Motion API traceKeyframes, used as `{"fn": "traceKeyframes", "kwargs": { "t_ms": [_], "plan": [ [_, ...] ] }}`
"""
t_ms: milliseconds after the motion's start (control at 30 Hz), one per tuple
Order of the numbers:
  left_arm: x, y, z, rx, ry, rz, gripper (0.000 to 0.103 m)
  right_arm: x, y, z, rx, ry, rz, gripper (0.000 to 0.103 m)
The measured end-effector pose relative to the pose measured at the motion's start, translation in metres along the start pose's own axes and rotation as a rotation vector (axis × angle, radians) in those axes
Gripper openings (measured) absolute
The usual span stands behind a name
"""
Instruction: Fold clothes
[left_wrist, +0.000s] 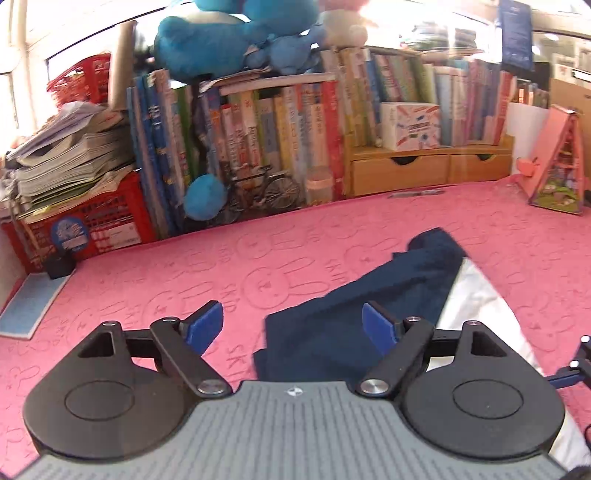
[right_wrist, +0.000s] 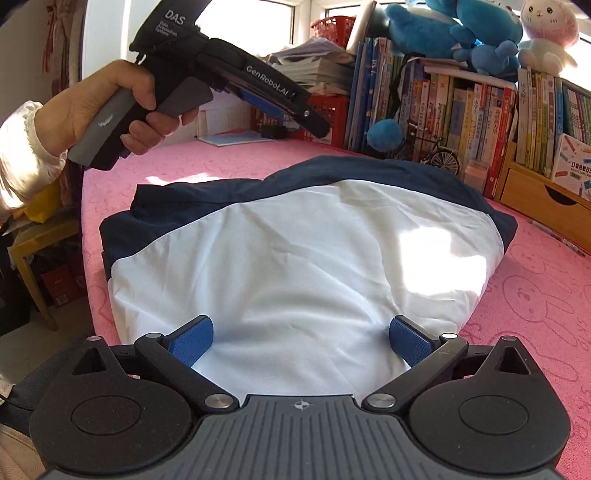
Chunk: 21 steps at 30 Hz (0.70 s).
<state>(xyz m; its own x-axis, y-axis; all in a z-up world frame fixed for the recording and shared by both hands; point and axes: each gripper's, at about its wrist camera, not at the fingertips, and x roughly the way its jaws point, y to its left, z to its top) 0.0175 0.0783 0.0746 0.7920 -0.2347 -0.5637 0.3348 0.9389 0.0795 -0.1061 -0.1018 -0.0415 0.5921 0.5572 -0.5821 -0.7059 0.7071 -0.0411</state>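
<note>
The white-and-navy garment (right_wrist: 295, 258) lies partly folded on the pink desk (right_wrist: 535, 302), in front of the bookshelf (right_wrist: 461, 99). Both tools gape with nothing between the pads: the right tool (right_wrist: 301, 341) over the garment's near white edge, the left tool (left_wrist: 293, 325) over its navy corner. This looks like a pause between folds; next, each must reach an edge and pinch it.

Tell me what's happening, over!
Both grippers open, left, right, holding nothing. Shirt folded on pink mat. Nothing in the way.
</note>
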Motion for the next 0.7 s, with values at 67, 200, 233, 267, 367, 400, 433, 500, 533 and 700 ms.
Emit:
{"fn": "traceKeyframes", "kwargs": {
  "t_ms": [67,200,233,267,367,400,433,500,533,700],
  "plan": [
    [0.013,-0.027,0.002,0.048,0.016,-0.087,0.085,0.001,0.001,0.000,-0.007,0.000,-0.004,0.103],
    [0.060,-0.045,-0.013,0.107,0.095,-0.010,0.090,0.001,0.001,0.001,-0.004,-0.001,0.000,0.103],
    [0.068,-0.040,-0.019,0.085,0.107,-0.017,0.091,0.001,0.001,0.001,-0.002,-0.002,0.001,0.103],
    [0.071,-0.031,-0.024,0.033,0.111,-0.038,0.093,0.001,0.000,0.001,-0.001,-0.002,0.003,0.103],
    [0.066,-0.018,-0.037,0.010,0.097,-0.046,0.094,0.002,0.001,0.001,-0.010,-0.004,0.015,0.103],
    [0.062,-0.016,-0.041,0.022,0.091,-0.035,0.094,0.002,0.001,0.001,-0.015,-0.004,0.021,0.103],
    [0.058,-0.015,-0.043,0.028,0.088,-0.026,0.094,0.003,0.003,0.001,-0.027,-0.004,0.023,0.103],
    [0.051,-0.009,-0.044,0.032,0.088,-0.019,0.096,0.004,0.006,0.000,-0.051,-0.005,0.019,0.103],
    [0.049,-0.005,-0.044,0.030,0.090,-0.020,0.097,0.004,0.007,-0.001,-0.058,-0.006,0.017,0.103],
    [0.031,0.021,-0.028,-0.034,0.084,0.179,0.091,0.004,0.005,-0.004,-0.043,-0.013,0.009,0.103]
  ]
}}
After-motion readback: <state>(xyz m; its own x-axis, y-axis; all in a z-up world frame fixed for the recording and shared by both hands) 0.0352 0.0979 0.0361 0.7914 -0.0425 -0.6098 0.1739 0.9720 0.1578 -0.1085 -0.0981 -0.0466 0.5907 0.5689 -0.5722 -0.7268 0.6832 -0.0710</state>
